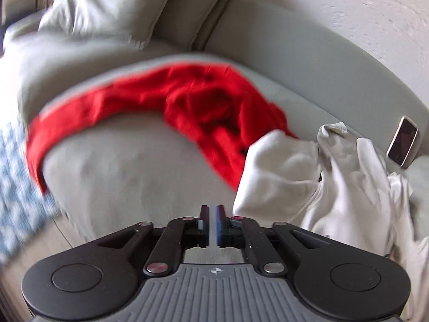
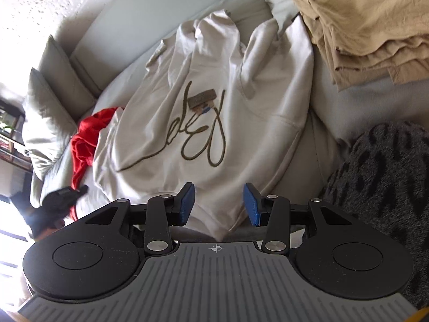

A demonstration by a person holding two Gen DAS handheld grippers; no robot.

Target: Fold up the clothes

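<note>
A cream hoodie [image 2: 187,123] with dark script lettering lies spread on the pale sofa [image 2: 128,18], hood toward the backrest. My right gripper [image 2: 218,204] is open and empty just above its hem. The hoodie also shows in the left wrist view [image 1: 321,177], rumpled at the right. A red garment [image 1: 187,107] lies crumpled on the seat beyond it; it also shows in the right wrist view [image 2: 85,139]. My left gripper [image 1: 213,216] is shut and empty above the bare seat. It shows as a dark blur in the right wrist view [image 2: 63,197].
A phone [image 1: 402,141] leans against the sofa back. Folded tan clothes [image 2: 370,26] are stacked at the right, with a dark leopard-print fabric [image 2: 383,177] below. Grey cushions [image 1: 107,8] rest at the back left. A blue patterned rug [image 1: 16,193] covers the floor.
</note>
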